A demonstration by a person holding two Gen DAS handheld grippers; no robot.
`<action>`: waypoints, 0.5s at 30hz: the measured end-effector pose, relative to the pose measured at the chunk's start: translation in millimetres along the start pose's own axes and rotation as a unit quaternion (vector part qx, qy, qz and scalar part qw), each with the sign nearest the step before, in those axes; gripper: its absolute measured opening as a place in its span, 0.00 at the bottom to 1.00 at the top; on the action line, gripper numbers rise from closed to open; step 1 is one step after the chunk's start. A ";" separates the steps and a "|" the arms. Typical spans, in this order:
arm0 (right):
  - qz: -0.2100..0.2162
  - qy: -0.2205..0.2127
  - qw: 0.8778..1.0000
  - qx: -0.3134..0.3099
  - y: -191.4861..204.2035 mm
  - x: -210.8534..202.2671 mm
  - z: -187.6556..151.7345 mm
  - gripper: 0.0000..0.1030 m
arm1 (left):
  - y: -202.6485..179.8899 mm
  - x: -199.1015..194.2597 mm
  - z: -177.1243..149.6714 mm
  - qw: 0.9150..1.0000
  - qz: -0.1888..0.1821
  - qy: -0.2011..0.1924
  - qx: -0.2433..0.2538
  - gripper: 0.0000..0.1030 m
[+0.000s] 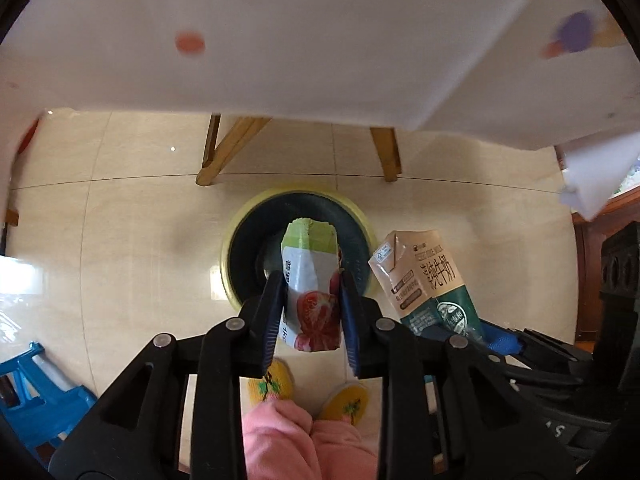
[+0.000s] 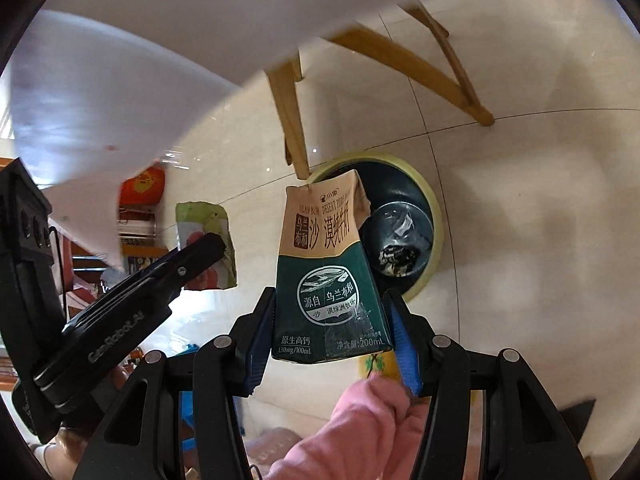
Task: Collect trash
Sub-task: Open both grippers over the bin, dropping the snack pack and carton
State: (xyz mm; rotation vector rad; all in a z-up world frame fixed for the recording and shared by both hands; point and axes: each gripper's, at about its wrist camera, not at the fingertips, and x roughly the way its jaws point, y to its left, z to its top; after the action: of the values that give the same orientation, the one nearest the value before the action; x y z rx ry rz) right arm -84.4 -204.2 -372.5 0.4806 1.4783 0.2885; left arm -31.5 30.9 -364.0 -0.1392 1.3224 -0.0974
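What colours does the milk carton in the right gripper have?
The milk carton is tan on its upper part and dark green below, with white print; the right wrist view shows it best.

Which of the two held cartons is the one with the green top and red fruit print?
The carton in the left tool, held above the bin. The right tool holds a brown and dark green milk carton.

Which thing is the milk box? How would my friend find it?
Start at the round yellow-rimmed trash bin on the tiled floor, with its dark bag inside. Right above it, the right gripper has its jaws shut on the milk box. It is tan on top and dark green below, unlike the green and white tomato wrapper in the left gripper.
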 end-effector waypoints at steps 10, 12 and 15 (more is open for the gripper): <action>-0.013 -0.027 1.000 -0.004 -23.1 99.2 33.1 0.75 | 30.0 75.2 1.7 0.999 0.037 0.002 0.005 0.60; -0.017 -0.025 1.000 -0.003 -24.6 106.5 33.5 0.75 | 37.2 78.4 2.0 0.999 0.046 0.003 0.001 0.68; -0.024 -0.023 0.999 -0.003 -22.1 105.5 33.0 0.75 | 44.8 69.9 0.3 0.999 0.054 -0.004 -0.001 0.69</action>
State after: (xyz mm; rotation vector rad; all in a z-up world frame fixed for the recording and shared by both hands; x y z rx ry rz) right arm -45.2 -178.3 -475.0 0.4430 1.4411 0.2415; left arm -14.6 64.6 -437.9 -0.0705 1.3202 -0.0046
